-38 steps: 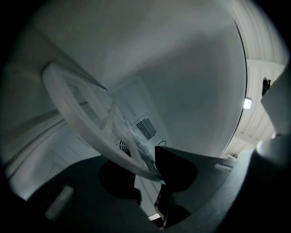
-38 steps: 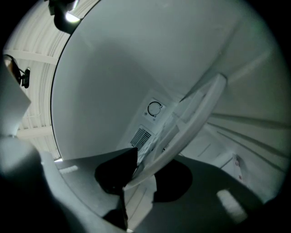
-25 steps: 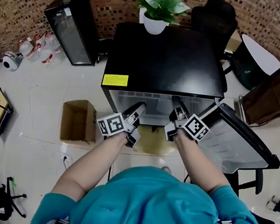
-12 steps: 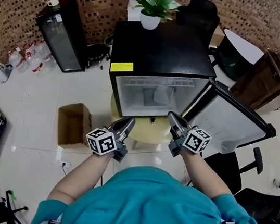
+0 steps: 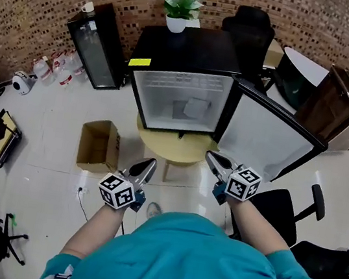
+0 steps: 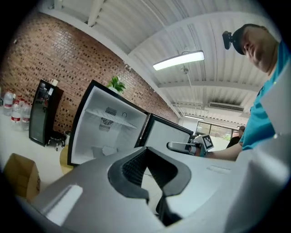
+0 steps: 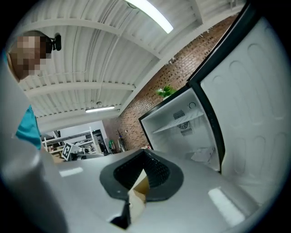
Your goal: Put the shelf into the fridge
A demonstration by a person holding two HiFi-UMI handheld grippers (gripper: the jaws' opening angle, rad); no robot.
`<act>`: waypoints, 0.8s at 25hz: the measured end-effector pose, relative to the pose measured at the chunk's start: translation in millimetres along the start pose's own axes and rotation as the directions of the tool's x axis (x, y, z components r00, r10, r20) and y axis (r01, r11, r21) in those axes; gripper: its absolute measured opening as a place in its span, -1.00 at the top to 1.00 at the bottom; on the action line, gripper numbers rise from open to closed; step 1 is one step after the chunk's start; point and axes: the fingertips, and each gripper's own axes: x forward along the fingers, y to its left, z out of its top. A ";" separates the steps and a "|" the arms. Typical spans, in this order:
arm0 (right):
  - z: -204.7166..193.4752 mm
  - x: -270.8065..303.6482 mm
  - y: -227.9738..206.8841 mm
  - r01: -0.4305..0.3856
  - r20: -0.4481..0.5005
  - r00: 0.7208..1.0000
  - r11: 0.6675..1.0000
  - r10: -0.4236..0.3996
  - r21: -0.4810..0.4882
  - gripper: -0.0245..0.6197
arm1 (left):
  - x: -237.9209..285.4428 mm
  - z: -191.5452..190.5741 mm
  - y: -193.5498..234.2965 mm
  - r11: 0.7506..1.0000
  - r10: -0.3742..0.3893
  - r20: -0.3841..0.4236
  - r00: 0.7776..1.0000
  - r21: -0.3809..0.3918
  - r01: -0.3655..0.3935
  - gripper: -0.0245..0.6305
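i see both tongs closed and empty: the left gripper (image 5: 150, 162) and the right gripper (image 5: 212, 156) have their dark pads together, and each gripper view shows nothing between them. both are held in the air in front of the fridge (image 5: 184, 46), well apart from its front edge, with bare white floor (image 5: 48, 148) under them.

the shelf (image 6: 110, 118) sits inside the fridge already. it is a white plate across the upper part of the cavity, level, with its ends at the two side walls. the room below it is open down to the cavity bottom, where some pale thing lies that i cannot identify.

the door (image 5: 263, 138) stands open to the right. its lower edge runs near the right gripper, and an office chair (image 5: 282, 208) is close behind that edge. on the left a cardboard box (image 5: 98, 146) is on the floor, near the left gripper. the fridge stands on a low round yellowish base (image 5: 179, 151), and the rim of this base comes out past the fridge front toward me. a potted plant (image 5: 178, 6) is on the fridge top, at its back edge.
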 end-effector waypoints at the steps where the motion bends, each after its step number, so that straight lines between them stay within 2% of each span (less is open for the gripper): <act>1: 0.4 -16.4 5.3 -0.010 -0.004 1.000 1.000 0.010 -0.006 0.92 | -4.2 -2.9 -19.1 1.000 0.013 0.008 1.000 0.004 -0.013 0.93; 4: 1.5 -56.8 32.1 -0.039 -0.015 0.999 0.999 0.039 -0.012 0.92 | -20.9 -9.5 -74.1 0.999 0.030 -0.003 1.000 0.013 -0.030 0.93; 8: -5.5 -93.5 75.6 -0.092 -0.024 0.995 0.995 0.092 -0.023 0.92 | -46.2 -8.9 -132.0 0.996 0.036 -0.023 0.999 0.084 -0.034 0.93; 13: -26.4 -108.9 128.9 -0.134 -0.042 0.990 0.991 0.133 -0.023 0.92 | -84.8 -9.2 -159.4 0.995 0.050 -0.008 0.999 0.085 -0.049 0.93; 20: -55.5 -105.2 220.1 -0.135 -0.046 0.990 0.989 0.132 -0.054 0.92 | -183.3 -14.9 -181.7 0.997 0.001 0.008 1.000 0.071 -0.001 0.93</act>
